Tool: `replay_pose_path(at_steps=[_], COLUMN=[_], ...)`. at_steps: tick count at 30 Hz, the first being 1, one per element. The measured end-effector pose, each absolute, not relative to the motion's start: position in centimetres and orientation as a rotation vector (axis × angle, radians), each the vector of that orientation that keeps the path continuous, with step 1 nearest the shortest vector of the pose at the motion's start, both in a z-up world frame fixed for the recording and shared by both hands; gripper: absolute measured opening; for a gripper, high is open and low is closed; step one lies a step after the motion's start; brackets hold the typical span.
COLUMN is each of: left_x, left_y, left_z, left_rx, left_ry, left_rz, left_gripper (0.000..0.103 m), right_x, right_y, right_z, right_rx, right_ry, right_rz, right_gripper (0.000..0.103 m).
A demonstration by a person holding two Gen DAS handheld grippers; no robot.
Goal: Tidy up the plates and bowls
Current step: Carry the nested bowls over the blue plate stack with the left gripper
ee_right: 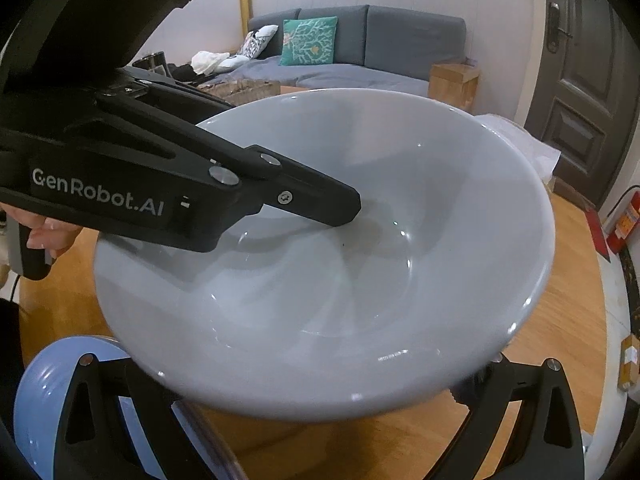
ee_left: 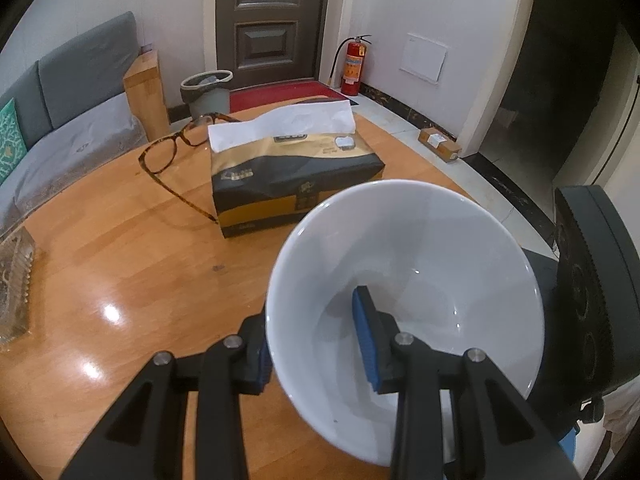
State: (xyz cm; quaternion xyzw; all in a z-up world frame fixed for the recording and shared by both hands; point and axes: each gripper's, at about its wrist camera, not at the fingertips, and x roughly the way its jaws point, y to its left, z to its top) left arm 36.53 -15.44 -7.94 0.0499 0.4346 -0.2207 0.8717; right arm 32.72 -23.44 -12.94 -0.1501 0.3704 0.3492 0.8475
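A white bowl [ee_left: 420,264] hangs tilted above the round wooden table [ee_left: 120,264]. My left gripper [ee_left: 312,320] is shut on its near rim, with one blue pad [ee_left: 366,336] inside the bowl and the other finger outside. In the right wrist view the same white bowl [ee_right: 328,280] fills the middle, and the left gripper's finger [ee_right: 320,204] reaches into it from the left. My right gripper [ee_right: 314,364] sits just under the bowl, its fingers spread wide and their tips hidden by the bowl. A light blue bowl [ee_right: 36,404] rests at the lower left, behind the right gripper's left finger.
A black-and-gold tissue box [ee_left: 296,176] stands mid-table with tortoiseshell glasses [ee_left: 176,148] to its left. A glass dish [ee_left: 14,280] sits at the table's left edge. A curved clear rim [ee_right: 216,440] shows below the bowl. A grey sofa [ee_right: 360,48], bin [ee_left: 206,88] and door lie beyond.
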Motion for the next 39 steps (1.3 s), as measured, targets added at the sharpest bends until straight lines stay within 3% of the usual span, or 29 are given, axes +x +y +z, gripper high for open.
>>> replay_pose_path(at_steps=[39], left_x=[31.4], left_y=[-15.1], left_z=[-1.0], left_rx=[0.141], left_ry=[0.797], left_rz=[-0.48], left_gripper=[0.032], right_x=[24.3], right_y=[-26.9], right_z=[-8.1], right_rx=[-0.333], right_ry=[0.669], right_rz=[0.692], right_gripper=[0.097])
